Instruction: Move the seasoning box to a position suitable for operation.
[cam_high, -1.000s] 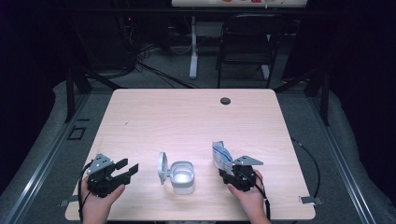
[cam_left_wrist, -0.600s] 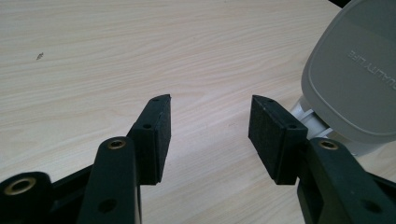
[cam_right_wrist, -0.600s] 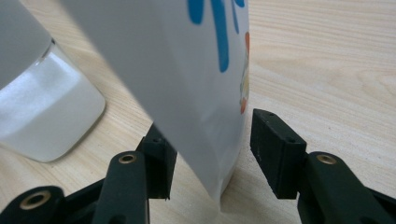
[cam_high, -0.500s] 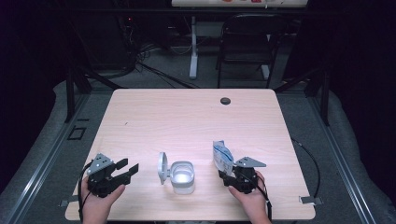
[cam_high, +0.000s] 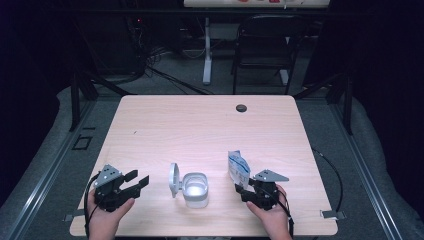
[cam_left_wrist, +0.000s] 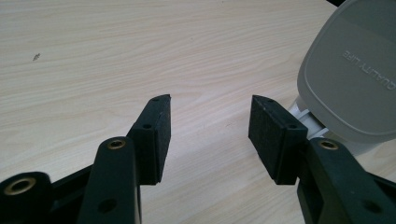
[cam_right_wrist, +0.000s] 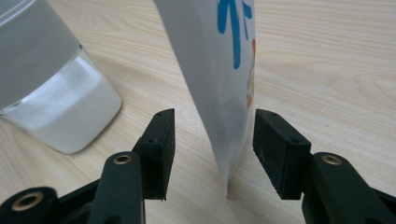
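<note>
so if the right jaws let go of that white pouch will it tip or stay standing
The white pouch stands on a thin bottom edge, so it would probably tip easily. Its thin, flat film sides suggest it is light and floppy. The right gripper has just been opening; its jaws flank the pouch without pressing it.

High view: fixed above the near edge of the table (cam_high: 210, 120), facing forward and down, far off.
Left gripper view: low over the wood, close, looking along its jaws at the container's open lid (cam_left_wrist: 355, 70).
Right gripper view: low, very close, facing the pouch (cam_right_wrist: 219, 84).
Shared: container (cam_high: 195, 189), pouch (cam_high: 238, 167), tabletop.
</note>
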